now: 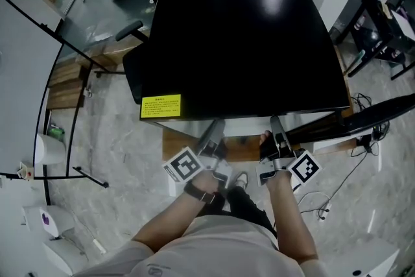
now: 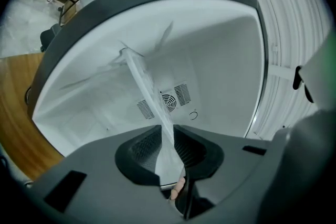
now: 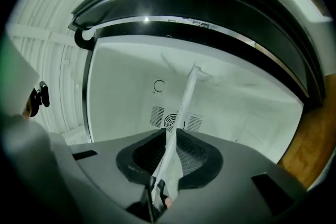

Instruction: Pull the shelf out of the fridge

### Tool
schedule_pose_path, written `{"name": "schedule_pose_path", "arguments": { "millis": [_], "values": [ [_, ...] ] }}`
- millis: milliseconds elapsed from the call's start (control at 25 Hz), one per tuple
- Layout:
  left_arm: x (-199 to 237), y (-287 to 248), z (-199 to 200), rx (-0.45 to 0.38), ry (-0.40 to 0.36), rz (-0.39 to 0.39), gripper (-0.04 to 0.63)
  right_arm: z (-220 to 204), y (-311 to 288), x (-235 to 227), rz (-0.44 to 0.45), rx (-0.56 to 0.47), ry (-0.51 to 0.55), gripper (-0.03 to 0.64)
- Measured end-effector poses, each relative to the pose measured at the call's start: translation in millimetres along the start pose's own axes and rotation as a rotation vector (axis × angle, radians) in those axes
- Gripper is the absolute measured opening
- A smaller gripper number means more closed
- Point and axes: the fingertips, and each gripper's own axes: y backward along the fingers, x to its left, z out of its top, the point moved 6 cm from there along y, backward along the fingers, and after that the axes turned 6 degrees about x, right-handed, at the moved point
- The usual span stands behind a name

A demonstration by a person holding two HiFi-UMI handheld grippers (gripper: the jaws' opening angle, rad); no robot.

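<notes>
Shelf [image 2: 152, 97] [image 3: 181, 107], fridge interior fitting.

**Location:** inside the white cavity of the fridge [image 1: 240, 48]. It is seen edge-on in both gripper views as a thin pale strip running from the jaws back toward the rear wall [image 2: 220, 65], above the fan grille [image 2: 169, 101]. In the head view it is hidden under the fridge's black top.

**Material, judged:** a thin, flat, pale plate, probably glass or hard plastic. Likely stiff, of moderate weight, smooth and so slippery under the pads. It could chip or crack if twisted or dropped.

**Where to hold, judged:** the front edge, at two points set apart, so that the pull is even. A skewed draw could jam it in whatever carries it at the sides, which cannot be made out here. It should be kept level as it leaves the cavity.

**Left gripper** [image 1: 214, 130] [image 2: 167, 131]: clamped on the shelf's front edge, with a ribbed pad touching each face.

**Right gripper** [image 1: 277, 128] [image 3: 169, 136]: clamped likewise, the plate pinched between its pads.

**Pose:** both forearms reach forward from the body. The left hand [image 1: 204, 188] and right hand [image 1: 279, 175] are side by side and near one another. Each marker cube [image 1: 183, 165] [image 1: 303, 167] faces up and outward. Both grippers' tips pass under the front edge of the black top, to the right of the yellow label [image 1: 161, 106].
</notes>
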Motion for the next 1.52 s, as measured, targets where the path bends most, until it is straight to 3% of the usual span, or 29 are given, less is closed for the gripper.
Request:
{"name": "schedule_pose_path", "arguments": {
  "millis": [120, 440, 920, 1240, 1520],
  "values": [
    [7.1, -2.0, -2.6, 0.000, 0.033, -0.003, 0.085, 2.6, -5.8, -4.1, 0.010, -0.008, -0.042, 0.073],
    [7.0, -16.0, 7.2, -0.052, 0.129, -0.069, 0.098, 1.4, -13.5, -15.5, 0.007, -0.013, -0.097, 0.086],
    [18.2, -31.5, 18.2, -0.048, 0.053, -0.061, 0.097, 13.0, -33.7, -27.0, 0.039, -0.056, -0.140, 0.086],
    [11.0, -38.7, 17.8, -0.086, 0.195, -0.143, 0.049, 13.4, -37.3, -25.0, 0.070, -0.076, -0.162, 0.055],
    [9.6, -38.3, 19.6, -0.093, 0.204, -0.149, 0.041, 13.0, -37.6, -24.1, 0.064, -0.079, -0.181, 0.051]
  ]
}}
